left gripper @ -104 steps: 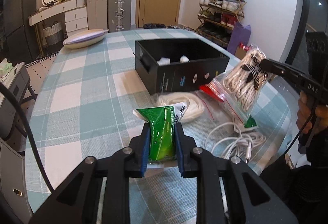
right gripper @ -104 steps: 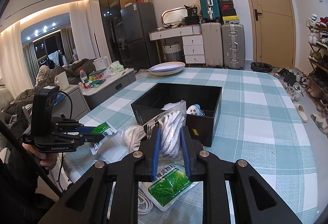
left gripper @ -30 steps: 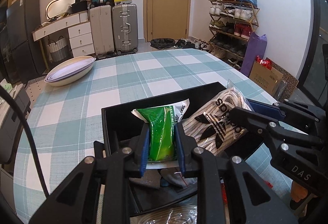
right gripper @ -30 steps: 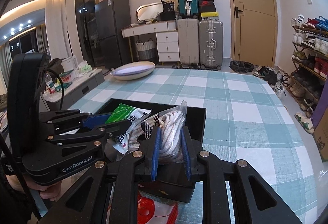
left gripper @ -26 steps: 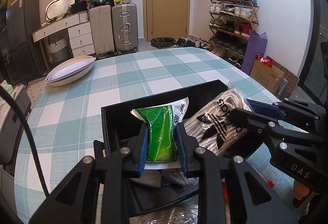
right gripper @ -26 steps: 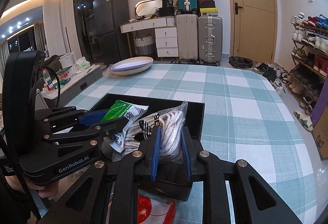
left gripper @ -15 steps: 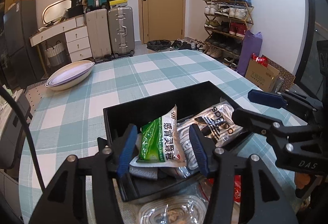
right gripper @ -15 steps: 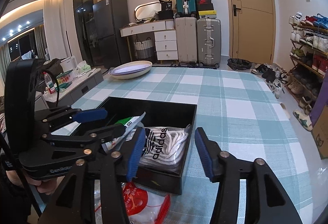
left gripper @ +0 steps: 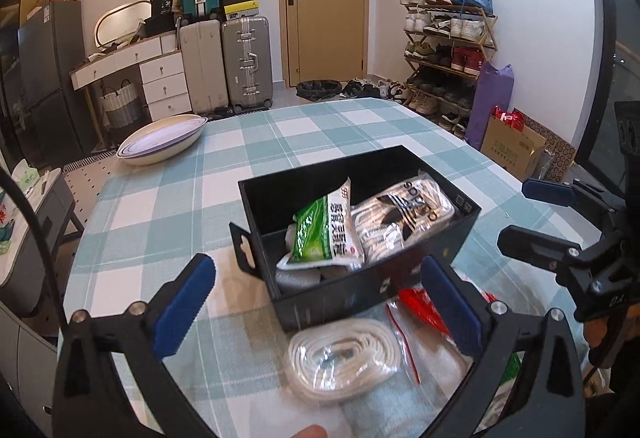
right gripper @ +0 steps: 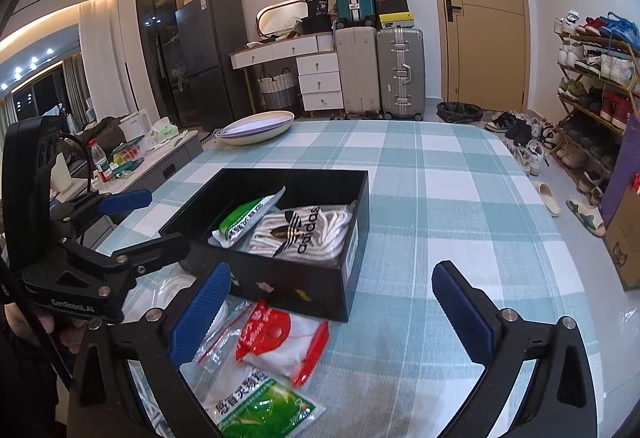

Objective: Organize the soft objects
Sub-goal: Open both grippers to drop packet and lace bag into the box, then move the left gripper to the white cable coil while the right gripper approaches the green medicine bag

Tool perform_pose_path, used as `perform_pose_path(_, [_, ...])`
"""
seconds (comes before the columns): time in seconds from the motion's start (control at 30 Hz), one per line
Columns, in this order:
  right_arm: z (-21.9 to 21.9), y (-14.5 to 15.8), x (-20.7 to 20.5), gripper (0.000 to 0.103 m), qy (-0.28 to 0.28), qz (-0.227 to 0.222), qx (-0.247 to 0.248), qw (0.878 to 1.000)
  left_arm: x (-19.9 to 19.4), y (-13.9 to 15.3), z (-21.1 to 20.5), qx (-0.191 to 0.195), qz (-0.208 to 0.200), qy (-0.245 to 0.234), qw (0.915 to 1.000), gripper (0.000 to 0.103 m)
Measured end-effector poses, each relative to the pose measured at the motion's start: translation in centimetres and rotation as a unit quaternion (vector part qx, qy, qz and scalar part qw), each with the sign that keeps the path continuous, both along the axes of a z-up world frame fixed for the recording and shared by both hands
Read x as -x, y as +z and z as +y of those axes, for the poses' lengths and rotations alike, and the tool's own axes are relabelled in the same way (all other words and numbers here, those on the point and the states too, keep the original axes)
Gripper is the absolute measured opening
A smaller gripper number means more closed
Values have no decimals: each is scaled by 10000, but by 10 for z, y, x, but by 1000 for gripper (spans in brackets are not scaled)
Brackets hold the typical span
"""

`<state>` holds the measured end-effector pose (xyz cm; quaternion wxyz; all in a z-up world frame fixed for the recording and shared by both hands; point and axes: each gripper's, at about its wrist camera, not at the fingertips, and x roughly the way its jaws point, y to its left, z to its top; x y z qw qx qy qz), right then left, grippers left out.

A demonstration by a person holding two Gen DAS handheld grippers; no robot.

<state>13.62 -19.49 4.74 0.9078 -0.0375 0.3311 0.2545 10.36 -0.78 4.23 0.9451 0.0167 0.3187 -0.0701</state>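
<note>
A black box (left gripper: 376,286) (right gripper: 304,290) stands on the checked table. Inside lie a green-and-white packet (left gripper: 324,234) (right gripper: 240,217) and a clear bag of white laces with an Adidas logo (left gripper: 400,217) (right gripper: 304,230). My left gripper (left gripper: 316,302) is open and empty, pulled back from the box's near side. My right gripper (right gripper: 332,306) is open and empty, near the box's front. On the table by the box lie a bagged white coil (left gripper: 344,358), a red-and-white packet (right gripper: 280,342) and a second green packet (right gripper: 264,410).
A stack of shallow bowls (left gripper: 160,145) (right gripper: 256,127) sits at the table's far end. Clear zip bags (left gripper: 424,350) lie among the loose packets. Suitcases, drawers, a shoe rack and a door stand beyond the table.
Both grippers carried their bags over the box, opened and dropped them in. Both have since drawn back with jaws wide open.
</note>
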Motion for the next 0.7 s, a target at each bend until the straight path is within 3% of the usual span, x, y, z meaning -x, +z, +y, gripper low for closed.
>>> perform_pose_path(0.7, [-9,-19,47,102,14,432,268,9987,59,-8,8,109,-1,-36,9999,103])
